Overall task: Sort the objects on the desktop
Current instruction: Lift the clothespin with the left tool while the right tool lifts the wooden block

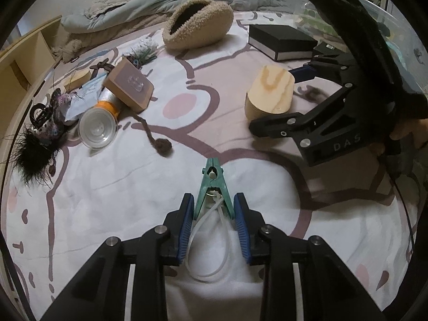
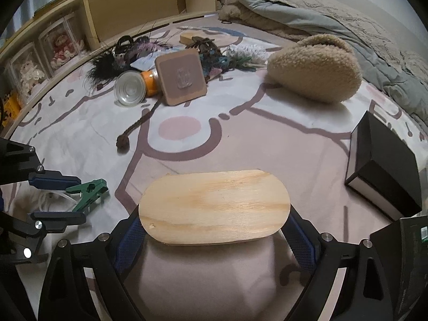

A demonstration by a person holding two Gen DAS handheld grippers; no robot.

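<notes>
left gripper (image 1: 213, 211) squeezed tight on a green clip (image 1: 212, 187) down on the patterned blanket (image 1: 107, 192), right gripper (image 2: 214, 236) spread wide around a wooden oval box (image 2: 214, 206), pads touching its ends

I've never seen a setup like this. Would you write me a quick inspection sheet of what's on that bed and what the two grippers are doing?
Surface: patterned bedsheet, pink and white, wrinkled.
Job's things: green clip with a white loop; oval wooden box; black box; fluffy beige pouch.
Clutter: pile with orange-banded bottle, brown square pad, black hair claw, feathery bits.
Grippers: left gripper shut on the green clip; right gripper straddles the wooden box, contact unclear.
Cables: nothing seen.
Surroundings: rumpled grey blanket, wooden shelf with boxed dolls.
</notes>
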